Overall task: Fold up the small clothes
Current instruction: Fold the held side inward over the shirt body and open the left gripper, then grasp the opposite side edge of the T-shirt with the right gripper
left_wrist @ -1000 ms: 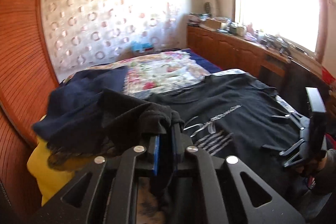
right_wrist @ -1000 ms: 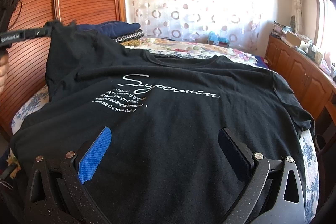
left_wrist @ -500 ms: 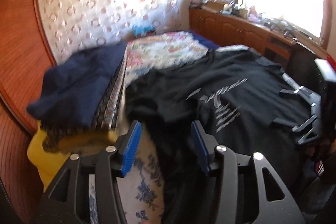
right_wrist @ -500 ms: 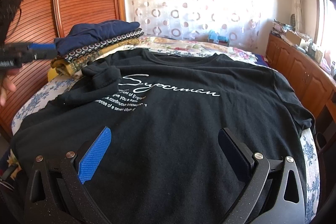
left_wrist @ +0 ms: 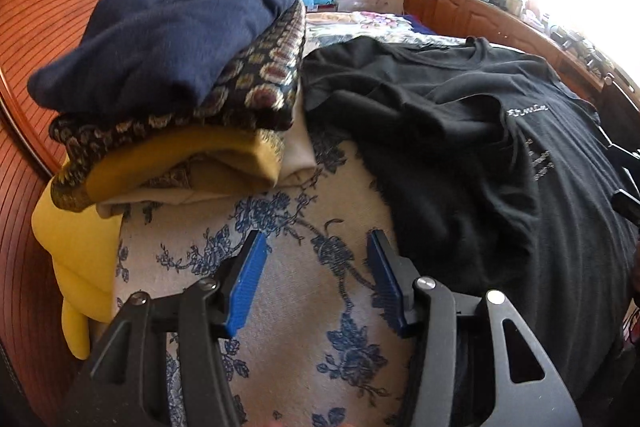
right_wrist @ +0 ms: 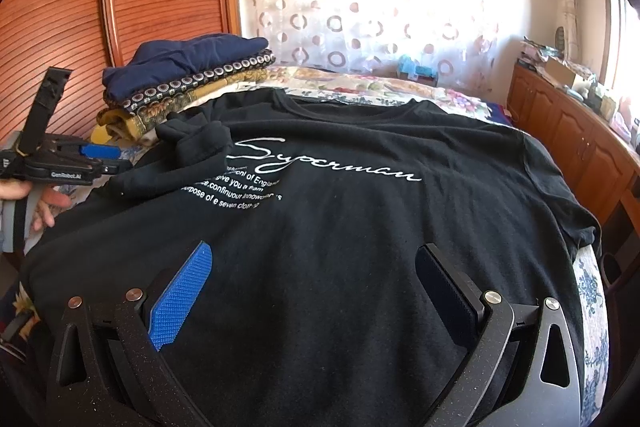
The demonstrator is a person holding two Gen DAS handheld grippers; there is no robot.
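The left gripper [left_wrist: 316, 275] has its blue pads apart and holds nothing; under it lies the flowered bedspread [left_wrist: 288, 259]; the right gripper [right_wrist: 316, 291] is spread wide too, empty, low over the hem part of the black T-shirt [right_wrist: 340, 219]. The shirt lies flat, front up, on the bed, its one sleeve [right_wrist: 192, 143] folded in over the chest, perhaps loosely bunched. Just beside it stands a pile of folded clothes [left_wrist: 172, 83].
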